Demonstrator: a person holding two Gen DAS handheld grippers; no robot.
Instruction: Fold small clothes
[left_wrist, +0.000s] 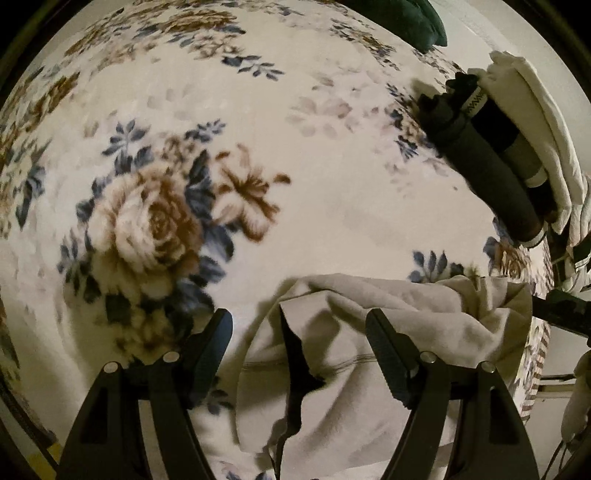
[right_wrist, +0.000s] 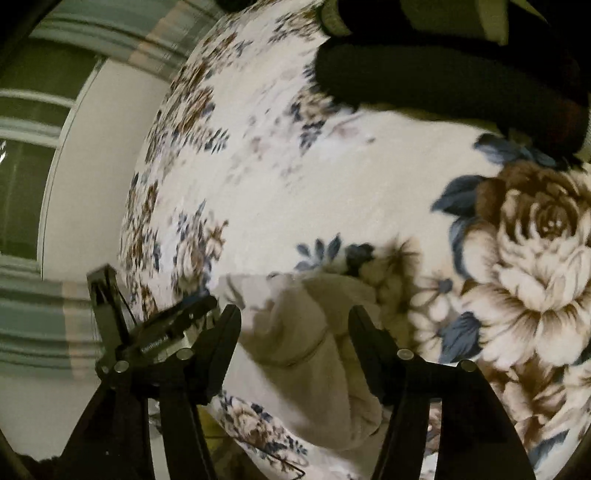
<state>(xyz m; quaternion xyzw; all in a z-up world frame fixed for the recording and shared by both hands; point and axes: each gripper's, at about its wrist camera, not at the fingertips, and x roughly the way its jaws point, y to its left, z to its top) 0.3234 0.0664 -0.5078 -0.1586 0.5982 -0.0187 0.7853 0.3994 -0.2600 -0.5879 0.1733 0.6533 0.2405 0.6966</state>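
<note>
Both my claws released, over the beige garment

My left claw (left_wrist: 299, 332) and right claw (right_wrist: 293, 325) stand spread apart, gripping nothing; the crumpled beige garment (left_wrist: 406, 332) lies beneath them on the floral blanket (left_wrist: 258, 166), near rolled dark socks (left_wrist: 495, 177).

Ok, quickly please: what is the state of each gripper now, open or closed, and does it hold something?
Left gripper: open, above the crumpled beige cloth garment, holding nothing.
Right gripper: open over the same garment, holding nothing.
</note>
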